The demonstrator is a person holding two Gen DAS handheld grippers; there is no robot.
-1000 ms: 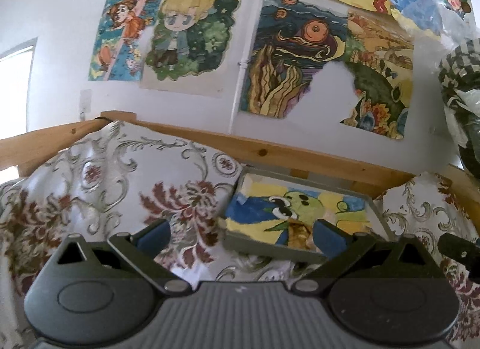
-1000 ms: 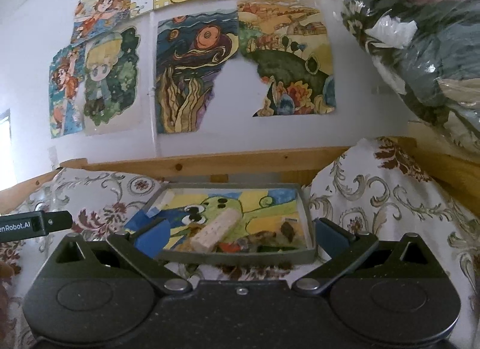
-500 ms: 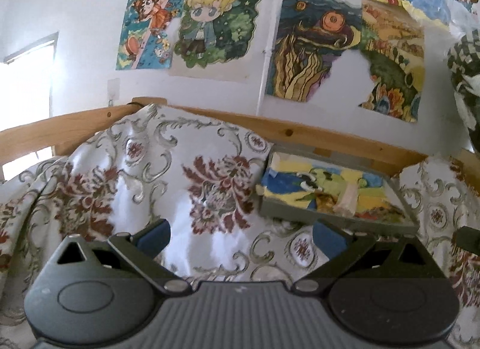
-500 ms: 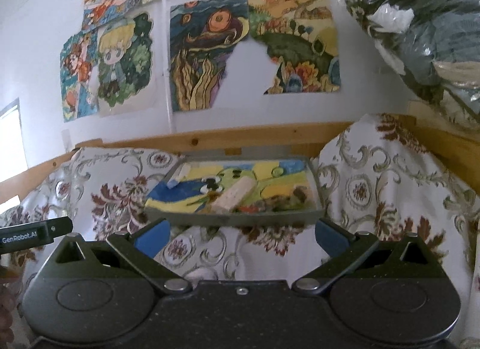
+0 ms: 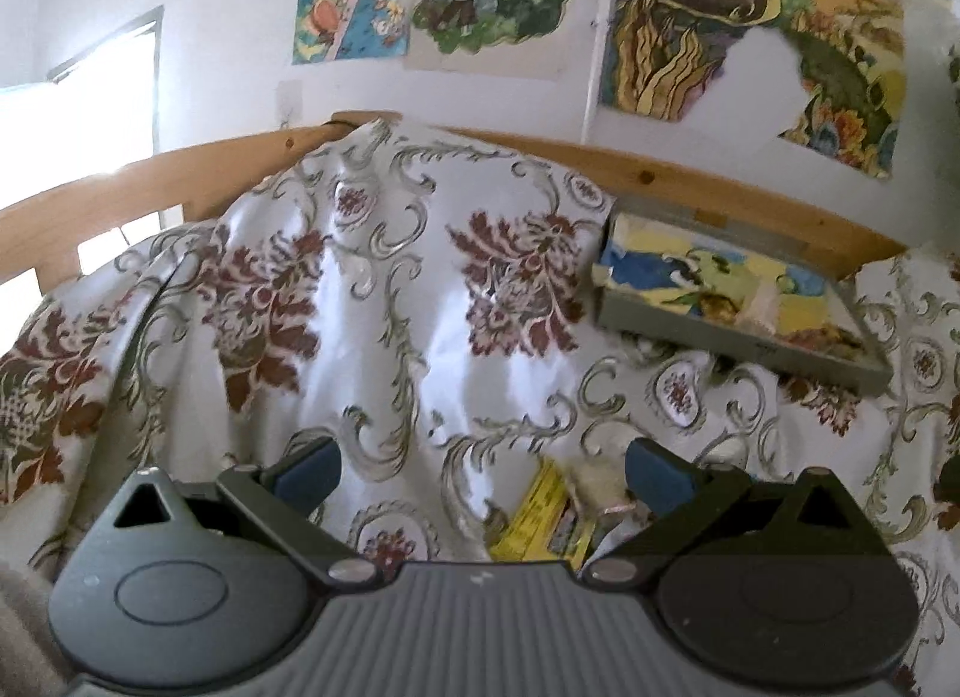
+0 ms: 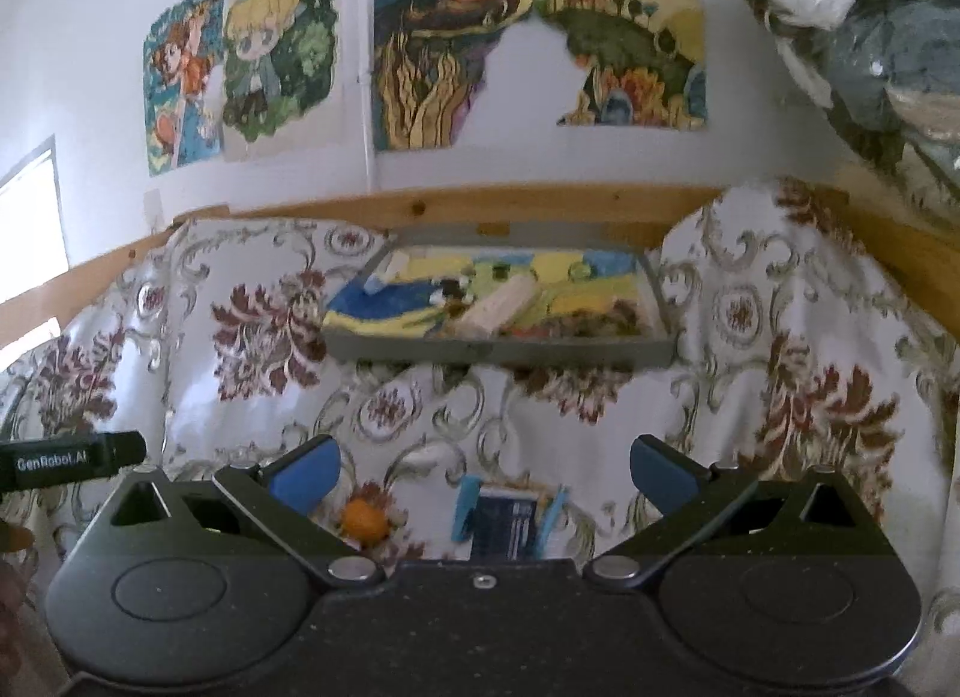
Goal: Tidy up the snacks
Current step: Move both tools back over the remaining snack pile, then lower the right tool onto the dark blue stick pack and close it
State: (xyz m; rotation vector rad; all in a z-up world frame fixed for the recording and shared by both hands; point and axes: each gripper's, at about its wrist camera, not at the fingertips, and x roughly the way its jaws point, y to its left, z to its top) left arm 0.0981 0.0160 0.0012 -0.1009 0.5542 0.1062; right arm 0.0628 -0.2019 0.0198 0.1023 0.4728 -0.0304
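A grey tray [image 6: 498, 350] with a painted lining rests on the floral cloth by the wooden rail; a pale wrapped roll [image 6: 498, 310] and other small snacks lie in it. The same tray [image 5: 738, 337] shows at the right in the left wrist view. My left gripper [image 5: 483, 472] is open above the cloth, with a yellow snack packet [image 5: 540, 517] and a pale snack [image 5: 597, 487] just below its fingers. My right gripper [image 6: 483, 472] is open too, over a dark blue packet [image 6: 507, 523] and a small orange snack [image 6: 363, 520].
The floral cloth [image 5: 384, 301] lies in folds over the whole surface. A wooden rail [image 6: 540, 205] runs behind it under a wall of paintings. A plastic-wrapped bundle [image 6: 858, 37] hangs at the upper right. The left gripper's tip [image 6: 72, 460] shows at the left edge.
Both grippers pulled back from the tray and tilted down. Loose snacks on the cloth have come into view below each one. Both stayed open.
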